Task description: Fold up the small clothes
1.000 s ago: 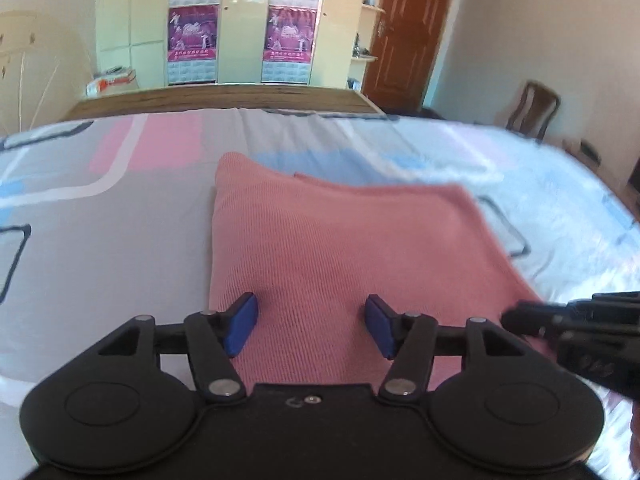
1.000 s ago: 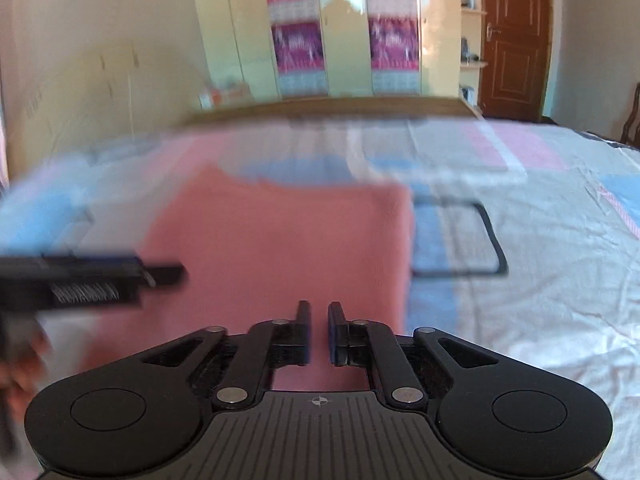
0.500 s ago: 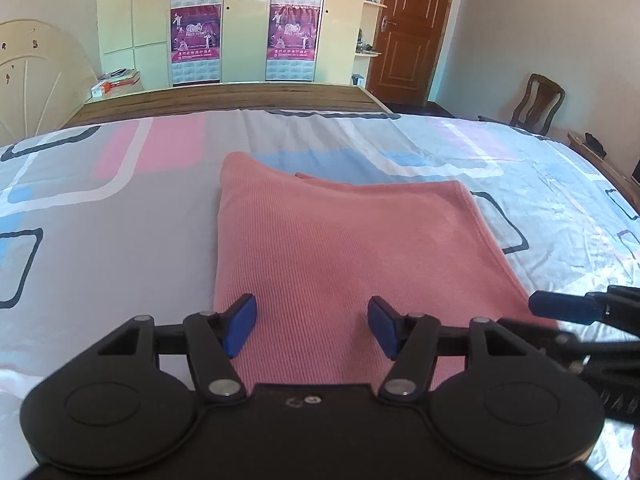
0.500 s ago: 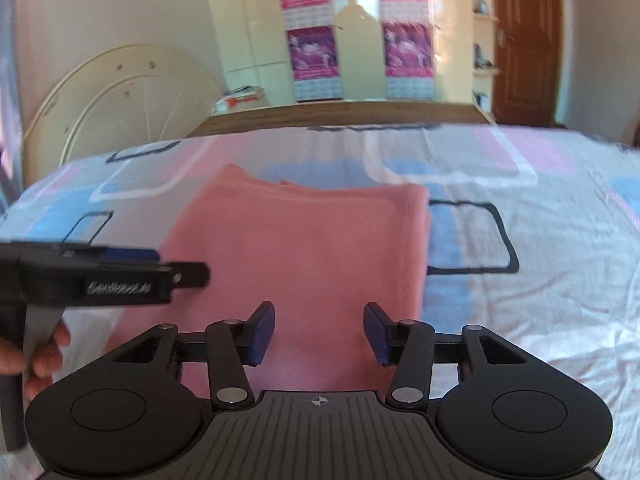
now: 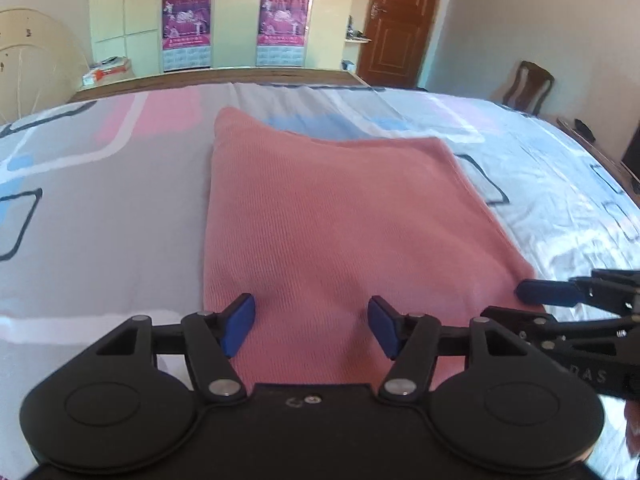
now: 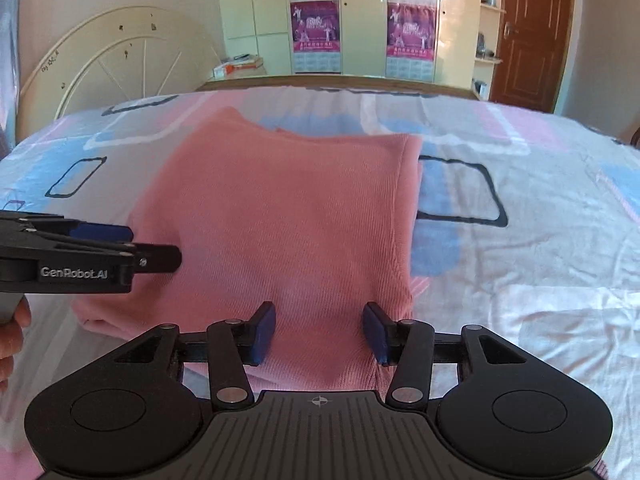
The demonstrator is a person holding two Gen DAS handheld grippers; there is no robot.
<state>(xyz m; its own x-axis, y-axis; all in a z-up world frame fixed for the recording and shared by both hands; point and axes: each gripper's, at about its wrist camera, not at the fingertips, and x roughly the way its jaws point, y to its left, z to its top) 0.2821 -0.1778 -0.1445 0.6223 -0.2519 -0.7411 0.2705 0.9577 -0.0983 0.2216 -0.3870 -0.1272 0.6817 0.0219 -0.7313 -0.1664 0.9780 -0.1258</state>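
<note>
A pink knit garment (image 5: pixel 340 220) lies folded flat on the bed (image 5: pixel 100 200), on a sheet patterned with grey, pink and blue blocks and dark outlined rectangles. Its far edge shows a second layer peeking out at the top, and its right side edge is a neat folded seam in the right wrist view (image 6: pixel 406 220).

The left claw (image 5: pixel 311 326) hangs over the near edge of the garment with its blue pads spread wide and nothing between them. The right claw (image 6: pixel 318 332) is likewise released, pads apart over the garment's near right part. Each claw shows in the other's view: the right one (image 5: pixel 560 296) just beside the garment's near right corner, the left one (image 6: pixel 104 248) over the garment's left edge, with a bit of the person's hand (image 6: pixel 16 332) at the frame border.

Around the garment the sheet is bare on both sides. Beyond the bed's far edge stand a wooden footboard (image 5: pixel 224 76), a pale wardrobe with magenta posters (image 6: pixel 316 28), a brown door (image 5: pixel 400 20), a wooden chair (image 5: pixel 530 84) by the right wall, and a curved cream frame (image 6: pixel 112 68) on the left
</note>
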